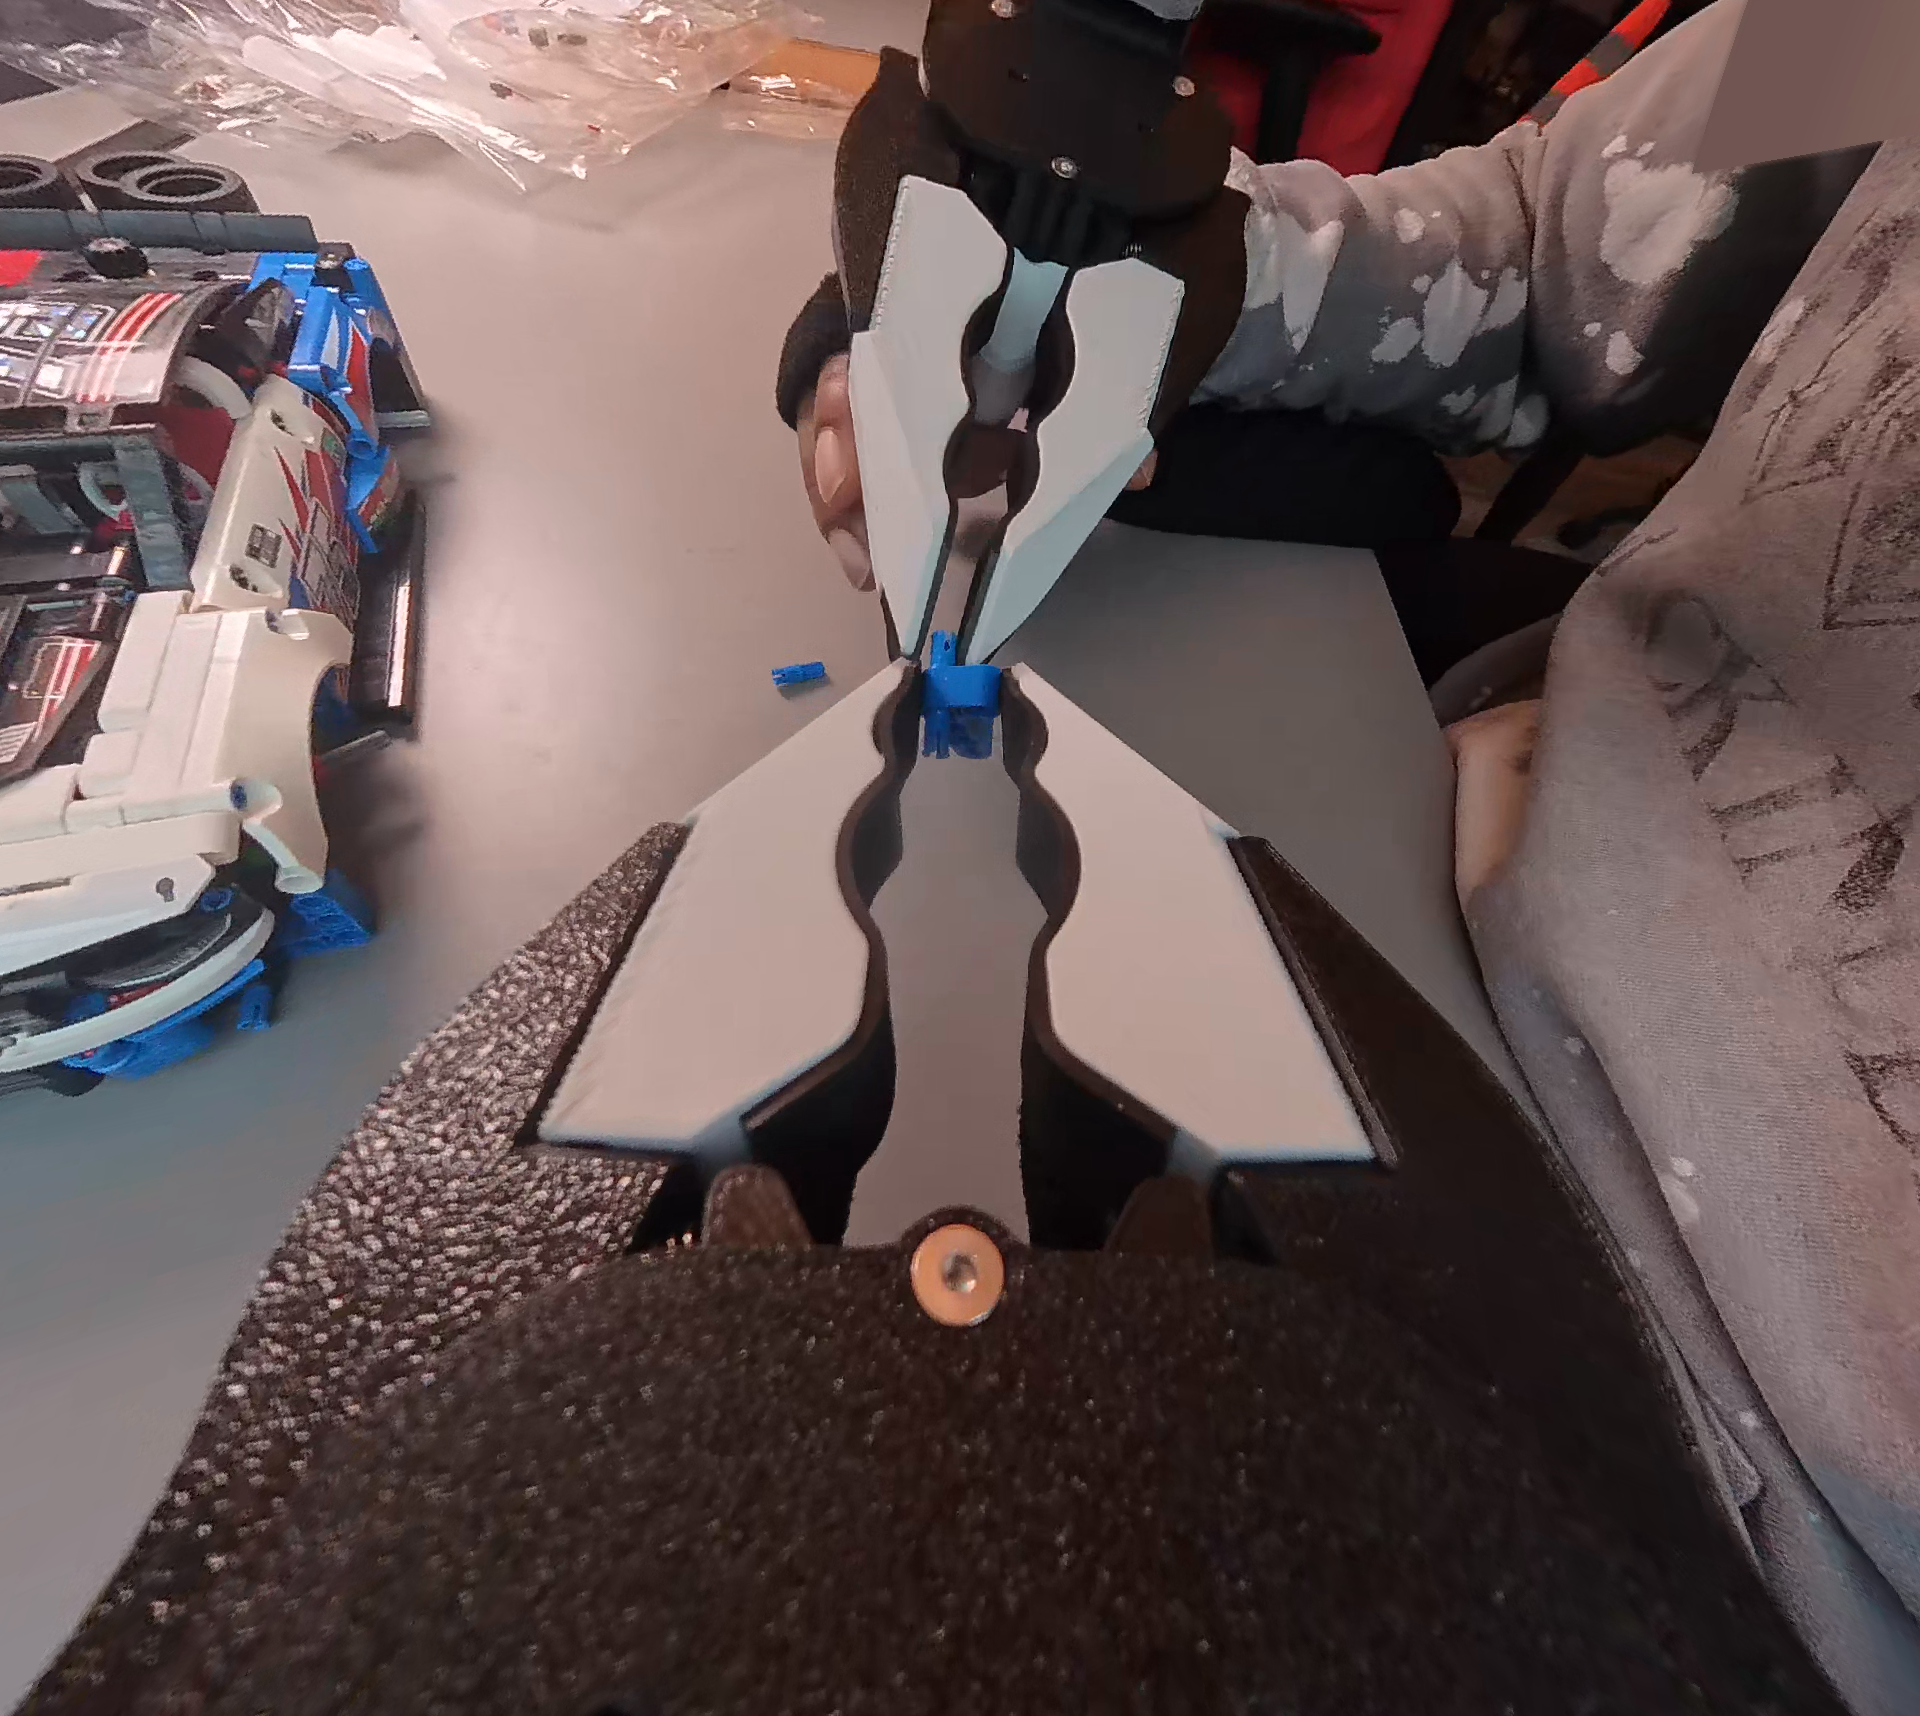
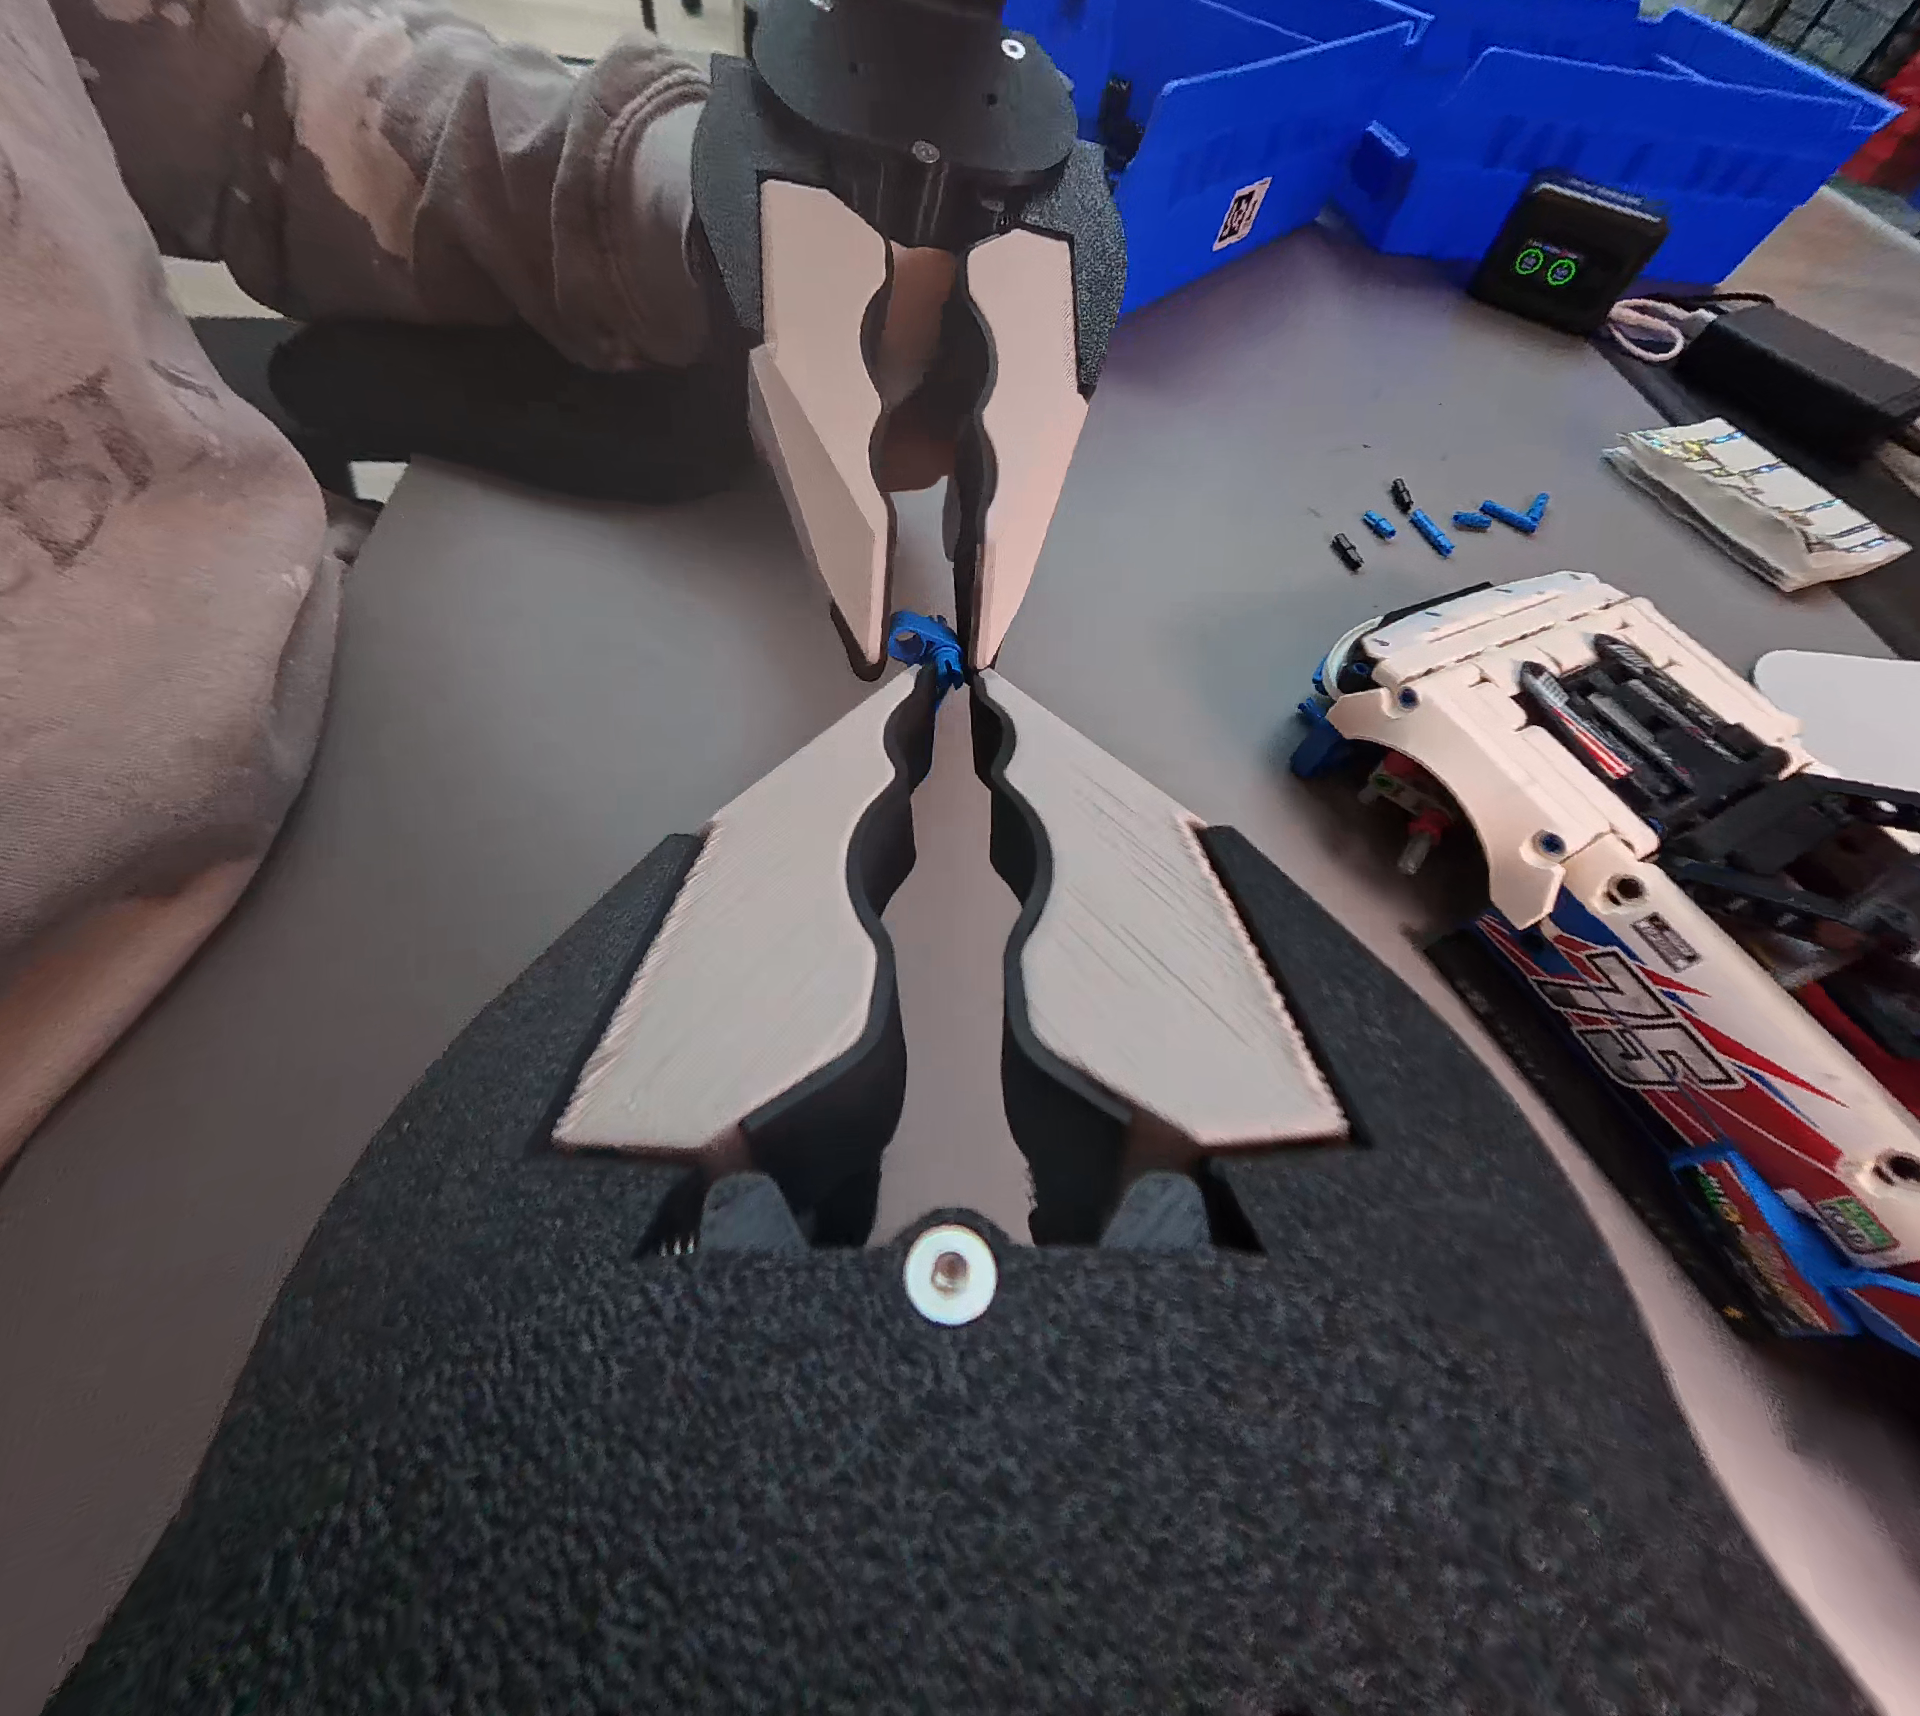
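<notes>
Left gripper (image 1: 961, 690) clenched on blue connector piece (image 1: 958, 708). Right gripper (image 2: 948, 679) pinches a blue pin (image 2: 941, 664) touching it, tip to tip, well left of the toy car (image 2: 1621, 928).

Both grippers had pale wavy-edged fingers (image 1: 748, 970) in black textured housings (image 2: 935, 1510), a silver screw (image 1: 957, 1273) centred; a grey bleach-splotched sweatshirt sleeve (image 1: 1455, 295) was worn.

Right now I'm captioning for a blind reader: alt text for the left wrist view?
The left gripper pinches a small blue connector piece above a grey table, tip to tip with the right gripper clamping a blue pin. A white-and-blue toy race car sits left.
</notes>
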A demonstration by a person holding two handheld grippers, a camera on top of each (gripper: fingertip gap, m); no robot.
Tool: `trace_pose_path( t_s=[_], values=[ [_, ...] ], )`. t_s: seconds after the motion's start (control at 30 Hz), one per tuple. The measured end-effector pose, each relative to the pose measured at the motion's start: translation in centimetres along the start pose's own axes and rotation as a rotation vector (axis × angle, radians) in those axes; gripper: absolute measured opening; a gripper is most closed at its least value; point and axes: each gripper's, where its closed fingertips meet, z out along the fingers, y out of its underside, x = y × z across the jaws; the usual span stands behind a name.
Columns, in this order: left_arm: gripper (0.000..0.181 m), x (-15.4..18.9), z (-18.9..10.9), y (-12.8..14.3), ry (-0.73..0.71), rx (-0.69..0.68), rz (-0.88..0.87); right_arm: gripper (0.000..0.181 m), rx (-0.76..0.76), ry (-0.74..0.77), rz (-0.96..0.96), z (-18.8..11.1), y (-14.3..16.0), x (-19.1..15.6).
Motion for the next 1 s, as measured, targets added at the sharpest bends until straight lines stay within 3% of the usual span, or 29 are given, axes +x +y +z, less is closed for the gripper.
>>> trace_pose_path(
  t_s=[0.37, 0.77, 1.0],
  values=[
    [0.013, 0.5, -0.6, 0.0, 0.177, 0.045, -0.249, 0.006, -0.040, 0.129, -0.310, 0.3, -0.1, -0.2],
    [0.013, 3.1, -0.4, 0.9, 0.347, -0.022, -0.293, 0.005, -0.035, 0.004, -0.370, 0.4, -0.3, -3.3],
    [0.014, 3.0, -0.7, 0.0, 0.409, 0.043, -0.390, 0.003, -0.014, 0.025, -0.358, 0.1, -1.1, -3.2]
  ],
)
